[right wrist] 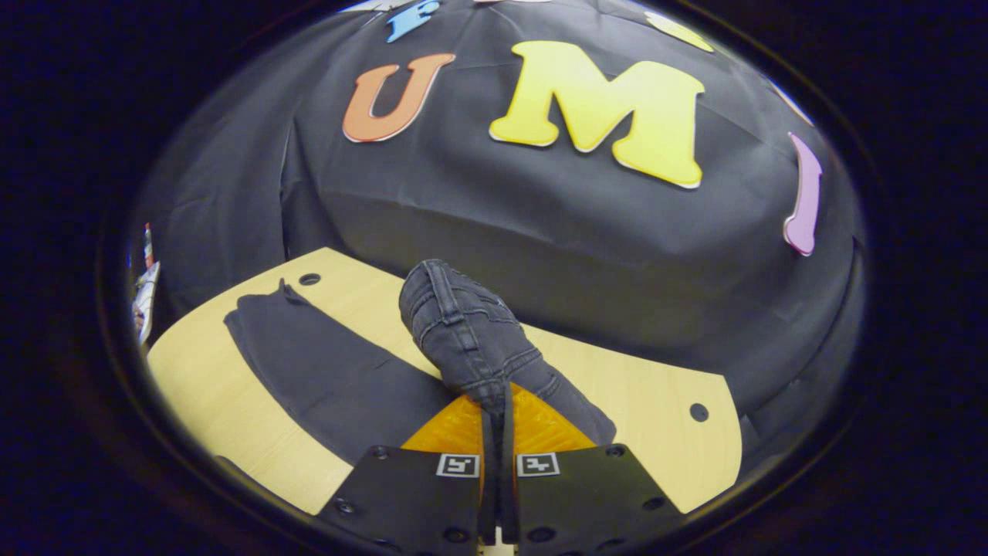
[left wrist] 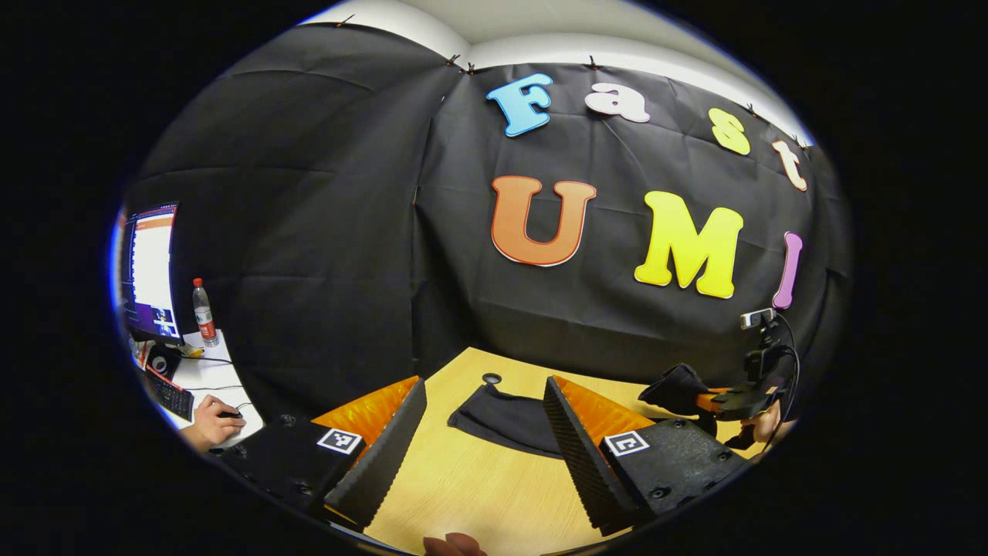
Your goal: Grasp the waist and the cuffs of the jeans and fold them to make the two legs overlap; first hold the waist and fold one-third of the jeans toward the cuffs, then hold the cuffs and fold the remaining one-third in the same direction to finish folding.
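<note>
Right gripper [right wrist: 498, 432] pinches the jeans [right wrist: 463, 340], lifting a fold at frame centre.
Left gripper [left wrist: 482, 440] hovers, fingers spread, above the counter [left wrist: 478, 486].

Dark matt denim jeans [right wrist: 471, 332] with raised seams lie on a smooth pale wood table [right wrist: 641, 401], pinched between the right gripper [right wrist: 498, 432]'s ribbed black fingers.

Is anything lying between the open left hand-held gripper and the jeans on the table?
Nothing visible: between the left hand-held gripper and the jeans there is bare wooden table. The right hand-held gripper already pinches the lifted end.
</note>
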{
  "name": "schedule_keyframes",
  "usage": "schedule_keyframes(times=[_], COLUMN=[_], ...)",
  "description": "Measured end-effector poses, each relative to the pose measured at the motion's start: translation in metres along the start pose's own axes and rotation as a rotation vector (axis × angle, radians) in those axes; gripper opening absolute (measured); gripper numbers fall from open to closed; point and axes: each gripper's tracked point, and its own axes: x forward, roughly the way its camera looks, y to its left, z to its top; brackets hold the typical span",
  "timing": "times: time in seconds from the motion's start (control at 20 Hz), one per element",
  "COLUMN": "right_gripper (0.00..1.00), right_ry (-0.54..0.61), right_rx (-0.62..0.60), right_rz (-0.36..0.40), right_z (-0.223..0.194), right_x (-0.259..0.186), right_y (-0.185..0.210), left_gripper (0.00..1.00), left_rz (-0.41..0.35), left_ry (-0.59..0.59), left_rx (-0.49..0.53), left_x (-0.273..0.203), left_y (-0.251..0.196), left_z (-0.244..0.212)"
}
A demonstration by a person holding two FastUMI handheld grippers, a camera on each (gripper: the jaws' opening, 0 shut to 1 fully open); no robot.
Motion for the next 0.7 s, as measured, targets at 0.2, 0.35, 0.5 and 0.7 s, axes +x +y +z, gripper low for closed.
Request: schedule_keyframes(times=[0.2,0.35,0.5,0.7], right_gripper=[0.03,0.04,0.14,0.53], right_ry=[0.046,0.078,0.123,0.104], right_rx=[-0.076,-0.098,-0.015,0.008], right_rz=[0.074,0.089,0.126,0.174], right_z=[-0.024,-0.041,-0.057,-0.053], right_x=[0.0,0.0,-0.004,-0.013], right_y=[0.028,0.037,0.05,0.058], left_gripper=[0.98,0.98,0.98,0.98], left_rz=[0.011,0.002,-0.013,-0.033], left_ry=[-0.002,-0.019,-0.043,-0.054], left_rx=[-0.004,-0.004,0.011,0.02], left_x=[0.0,0.003,0.008,0.016], left_y=[0.007,0.006,0.003,-0.001], left_z=[0.0,0.007,0.017,0.023])
